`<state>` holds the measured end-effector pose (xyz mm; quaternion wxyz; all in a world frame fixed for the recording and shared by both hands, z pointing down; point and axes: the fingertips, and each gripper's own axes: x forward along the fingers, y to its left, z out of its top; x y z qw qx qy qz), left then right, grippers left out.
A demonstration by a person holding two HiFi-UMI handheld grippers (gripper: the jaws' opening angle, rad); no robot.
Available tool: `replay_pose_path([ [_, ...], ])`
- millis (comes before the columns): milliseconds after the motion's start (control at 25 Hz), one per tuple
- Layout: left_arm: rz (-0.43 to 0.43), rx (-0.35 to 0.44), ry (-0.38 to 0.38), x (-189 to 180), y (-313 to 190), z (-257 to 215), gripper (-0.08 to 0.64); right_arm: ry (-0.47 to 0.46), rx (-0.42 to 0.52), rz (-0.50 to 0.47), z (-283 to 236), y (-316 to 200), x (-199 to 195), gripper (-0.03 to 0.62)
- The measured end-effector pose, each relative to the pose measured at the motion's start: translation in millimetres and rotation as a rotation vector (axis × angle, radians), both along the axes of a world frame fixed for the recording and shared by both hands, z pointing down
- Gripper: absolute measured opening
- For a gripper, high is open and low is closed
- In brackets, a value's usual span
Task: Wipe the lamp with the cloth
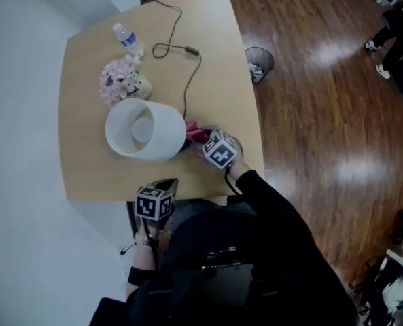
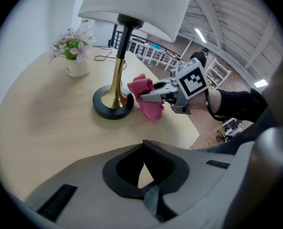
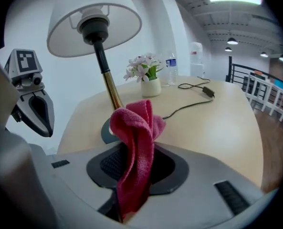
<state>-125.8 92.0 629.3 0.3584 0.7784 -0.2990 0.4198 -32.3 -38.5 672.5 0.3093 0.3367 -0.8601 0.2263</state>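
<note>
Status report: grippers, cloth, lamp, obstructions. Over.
Right gripper shut on cloth, beside lamp base. Left gripper shut, empty, off the lamp. Cord, flowers behind lamp, not blocking.

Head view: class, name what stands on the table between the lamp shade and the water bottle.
The pot of pink flowers stands between the lamp shade and the water bottle; the head view shows this.
</note>
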Motion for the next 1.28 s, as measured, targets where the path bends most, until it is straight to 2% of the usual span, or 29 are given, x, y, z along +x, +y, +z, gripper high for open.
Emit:
replay_pose_path([
  [120,-0.057,0.004,-0.004,21,15,-7,0.0,-0.01,0.038,-0.137,-15,-30,3,0.115],
  [280,-0.102,-0.012,-0.009,27,37,-5,0.0,-0.04,0.059,-0.303,-32,-49,-8,0.115],
  [520,-0.196,-0.017,0.07,30,32,10,0.0,0.021,0.069,-0.506,-34,-80,-24,0.115],
  [640,-0.217,-0.039,0.074,44,39,18,0.0,-0.019,0.066,-0.61,-41,-96,-38,0.115],
  [760,-0.267,-0.068,0.039,59,45,22,0.0,-0.101,0.069,-0.735,-49,-102,-59,0.115],
  [880,-0.378,-0.1,-0.013,78,43,22,0.0,-0.131,0.042,-0.896,-43,-101,-67,0.115],
  [960,-0.46,-0.113,-0.036,94,34,21,0.0,-0.122,0.062,-1.018,-41,-101,-69,0.115],
  [1120,-0.6,-0.14,-0.08,123,16,22,0.0,-0.049,0.179,-1.271,-37,-98,-79,0.115],
  [1280,-0.664,-0.173,-0.108,148,10,17,0.0,-0.037,0.24,-1.463,-32,-93,-104,0.115],
])
